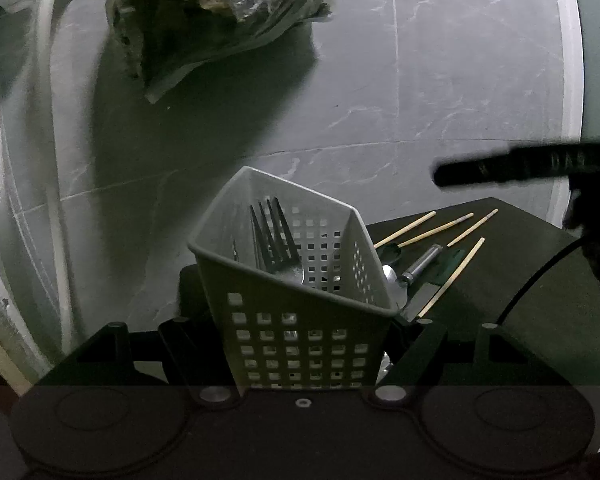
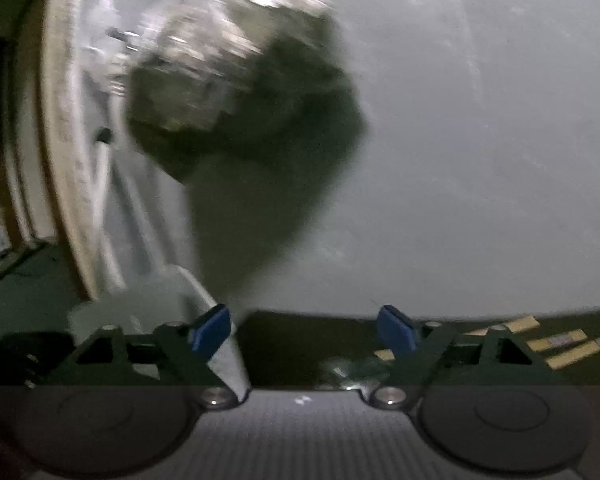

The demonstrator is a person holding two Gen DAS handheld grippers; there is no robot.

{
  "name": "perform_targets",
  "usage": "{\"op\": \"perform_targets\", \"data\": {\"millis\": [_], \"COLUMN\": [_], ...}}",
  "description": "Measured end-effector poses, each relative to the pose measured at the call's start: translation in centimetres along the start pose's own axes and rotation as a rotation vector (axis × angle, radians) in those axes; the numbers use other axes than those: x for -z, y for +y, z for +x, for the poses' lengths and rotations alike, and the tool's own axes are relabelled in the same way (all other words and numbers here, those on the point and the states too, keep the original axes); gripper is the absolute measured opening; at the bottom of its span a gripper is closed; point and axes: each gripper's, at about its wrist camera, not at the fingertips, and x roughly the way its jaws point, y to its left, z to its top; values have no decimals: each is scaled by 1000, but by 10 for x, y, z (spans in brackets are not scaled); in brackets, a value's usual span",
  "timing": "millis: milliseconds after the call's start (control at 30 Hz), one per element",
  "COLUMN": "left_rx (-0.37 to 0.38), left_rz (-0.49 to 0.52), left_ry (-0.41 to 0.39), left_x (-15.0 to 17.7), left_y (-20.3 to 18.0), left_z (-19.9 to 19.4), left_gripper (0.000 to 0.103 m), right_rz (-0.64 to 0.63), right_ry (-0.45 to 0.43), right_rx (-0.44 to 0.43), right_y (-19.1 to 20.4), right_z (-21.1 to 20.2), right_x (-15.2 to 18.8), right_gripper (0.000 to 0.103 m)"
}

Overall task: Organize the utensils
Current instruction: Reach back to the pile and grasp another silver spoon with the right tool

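**Basket held steady while the next utensil is fetched**

A grey perforated plastic utensil basket [image 1: 300,292] is clamped by the left gripper [image 1: 304,364], whose jaws are closed against the basket's walls; the basket is tilted, its open mouth facing up and away. A metal fork [image 1: 278,244] is already lodged inside, tines upward. Just beside the basket's right edge, on a dark table top [image 1: 520,280], the remaining utensils are laid out: four pale wooden chopsticks [image 1: 452,276], a metal spoon [image 1: 394,284] and a grey-handled tool [image 1: 422,264], which cannot be identified further.

The right gripper [image 2: 304,332] is spread wide, and nothing is held between its blue-padded fingertips [image 2: 212,328]. In the right wrist view, which is blurred, the basket's pale rim [image 2: 204,304] is seen at the left finger, and a shiny metal piece [image 2: 348,372], probably the spoon, lies low near the right finger.

The step in hand is judged to be a reach for the next utensil. It would be done well if the basket were kept at its present tilt, so that the mouth stays presented. The open jaws should be lowered squarely across a single handle, not across two chopsticks at once. The grasp is best taken near the handle's middle, so that the piece does not swing. A thin chopstick lying flat may slip from the pads, so closure should be slow.
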Motion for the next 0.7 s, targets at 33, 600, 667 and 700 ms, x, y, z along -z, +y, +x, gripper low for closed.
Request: {"op": "perform_targets", "data": {"millis": [33, 600, 667, 700], "left_rx": [-3, -43, -49, -51], "left_rz": [-2, -19, -22, -23], "left_ry": [3, 23, 23, 23], "left_x": [0, -3, -3, -3], "left_y": [1, -5, -6, -6], "left_z": [-1, -2, -1, -1], "left_gripper": [76, 77, 77, 77], "right_rz": [20, -90, -98, -98], "right_ry": [27, 319, 346, 363], "right_rx": [10, -94, -120, -131], "right_y": [-8, -48, -50, -50], "right_z": [3, 121, 133, 139], "right_x": [4, 7, 6, 6], "right_gripper": [91, 103, 102, 100]}}
